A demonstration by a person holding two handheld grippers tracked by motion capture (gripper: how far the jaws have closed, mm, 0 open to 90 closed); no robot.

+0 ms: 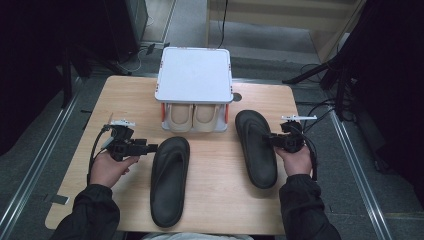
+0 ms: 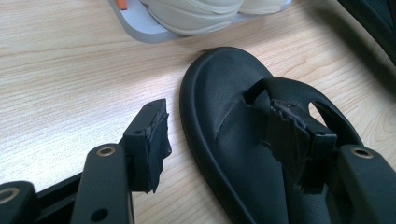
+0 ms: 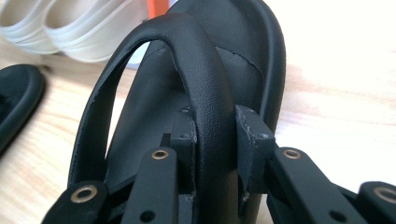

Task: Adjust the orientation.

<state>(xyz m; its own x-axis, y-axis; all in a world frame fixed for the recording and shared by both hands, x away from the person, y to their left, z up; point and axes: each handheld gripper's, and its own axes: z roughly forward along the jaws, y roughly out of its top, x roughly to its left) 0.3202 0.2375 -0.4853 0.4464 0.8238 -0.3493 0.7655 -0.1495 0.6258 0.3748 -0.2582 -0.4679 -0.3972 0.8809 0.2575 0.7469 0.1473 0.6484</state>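
While the right gripper [image 3: 215, 135] clamps its jaws on 1 black rubber flip-flop's strap [image 3: 205, 84], the left gripper [image 2: 233, 140] — jaws apart — straddles the other black flip-flop's edge [image 2: 219, 154] on the wooden tabletop [image 1: 220, 150].

Left sandal's [image 2: 243, 140] heel cut off

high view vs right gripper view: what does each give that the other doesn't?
High view alone: the white shoe rack's flat top, the left gripper at the left black flip-flop, both hands, and the floor around the table.

Right gripper view alone: its jaws closed on the right flip-flop's strap.

Both: the right flip-flop, the beige shoes in the rack, and the wooden tabletop.
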